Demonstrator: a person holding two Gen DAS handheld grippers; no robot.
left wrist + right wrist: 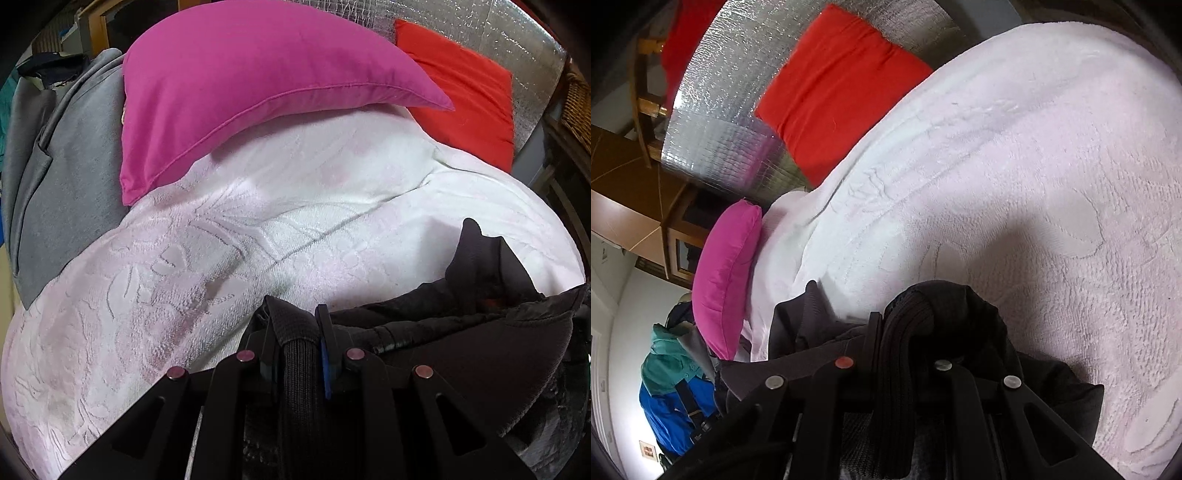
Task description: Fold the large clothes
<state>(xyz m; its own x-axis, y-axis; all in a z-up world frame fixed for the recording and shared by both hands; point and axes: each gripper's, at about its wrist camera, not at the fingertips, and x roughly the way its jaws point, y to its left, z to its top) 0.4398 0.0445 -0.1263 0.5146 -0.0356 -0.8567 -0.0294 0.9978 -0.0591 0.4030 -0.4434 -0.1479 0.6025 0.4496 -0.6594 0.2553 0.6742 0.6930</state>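
Both hand-held grippers, left (295,332) and right (905,325), are clamping ribbed hems of a dark jacket (480,332), seemingly soft and bulky, over the bed (332,240).

Bright, even light, white blanket (332,221) nearly overexposed, soft shadow near dark garment (960,306), strong fisheye bending, black vignetted corners, perhaps slight blur.

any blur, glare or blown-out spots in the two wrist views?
Left wrist: heavy fisheye bending, dark vignette corners; white blanket near clipping on the right, black jacket crushed to near-black, sparkle on the silver foil. Right wrist: tilted view, blanket washed out, jacket casting a soft shadow, foil glinting, edges soft.
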